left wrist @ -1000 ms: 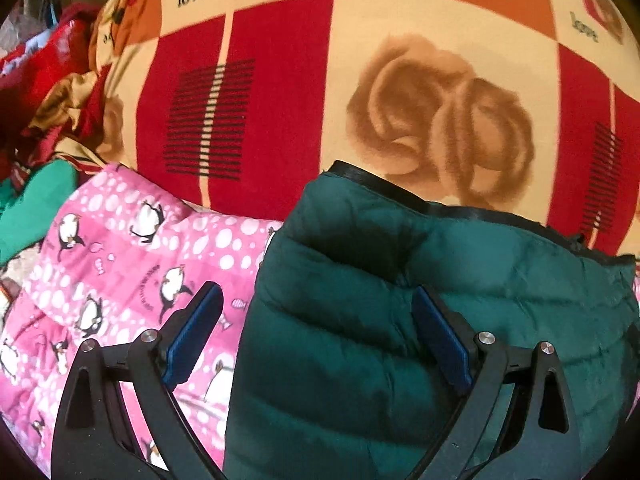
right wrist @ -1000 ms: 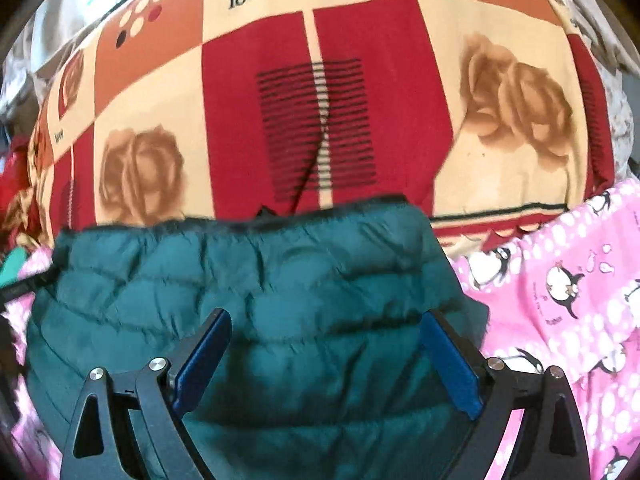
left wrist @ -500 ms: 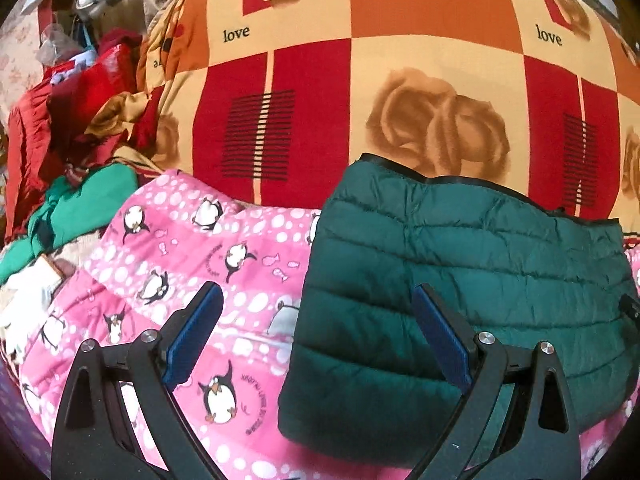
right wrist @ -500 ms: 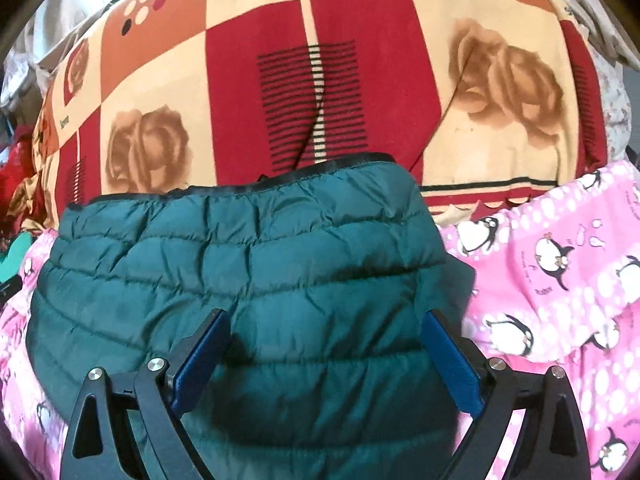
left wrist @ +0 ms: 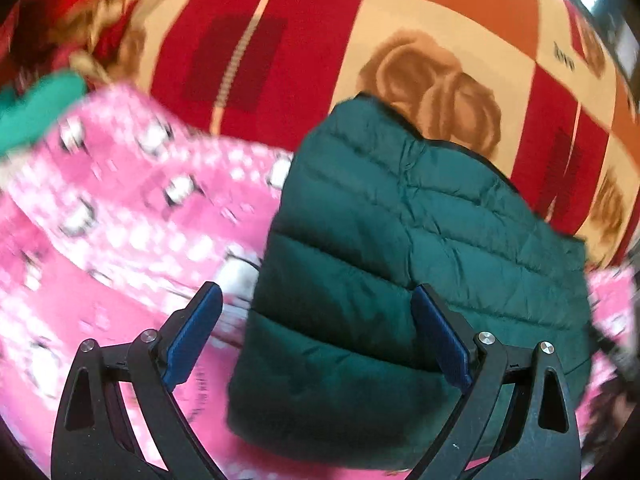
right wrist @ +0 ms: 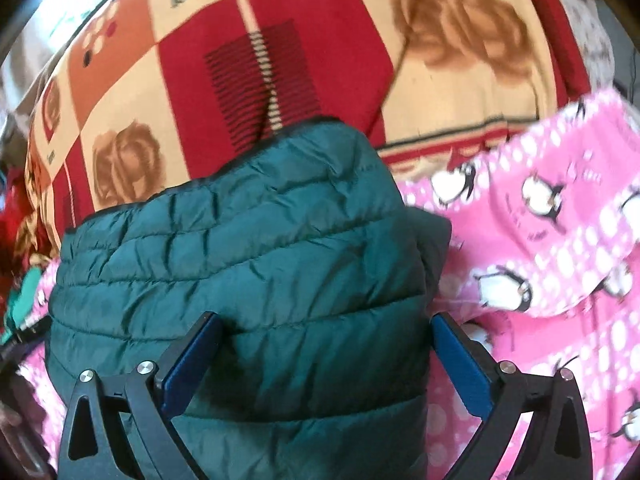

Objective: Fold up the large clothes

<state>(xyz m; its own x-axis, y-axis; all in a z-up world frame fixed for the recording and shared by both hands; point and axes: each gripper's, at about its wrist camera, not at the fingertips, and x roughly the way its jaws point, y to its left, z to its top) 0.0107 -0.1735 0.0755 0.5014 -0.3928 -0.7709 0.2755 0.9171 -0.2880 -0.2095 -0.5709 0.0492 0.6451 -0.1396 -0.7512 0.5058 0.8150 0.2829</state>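
Note:
A dark green quilted jacket (left wrist: 400,260) lies folded into a puffy block on a pink penguin-print fleece (left wrist: 120,220). My left gripper (left wrist: 316,304) hovers open over the jacket's left edge, one finger above the pink fleece and the other above the green quilting. My right gripper (right wrist: 326,324) hangs over the right part of the same jacket (right wrist: 240,260). Its jaws are opening, the jacket's right side shows between them, and the blue pads do not press on it. Neither gripper holds anything.
A red, cream and orange blanket (left wrist: 300,60) with rose prints covers the bed behind the jacket. The pink fleece (right wrist: 540,260) spreads out to the right. A heap of red and green clothes (left wrist: 40,108) lies at the far left.
Both grippers have shifted sideways and rolled, so the jacket now sits tilted in both views. The right jaws stand a little wider. The jacket itself has not moved.

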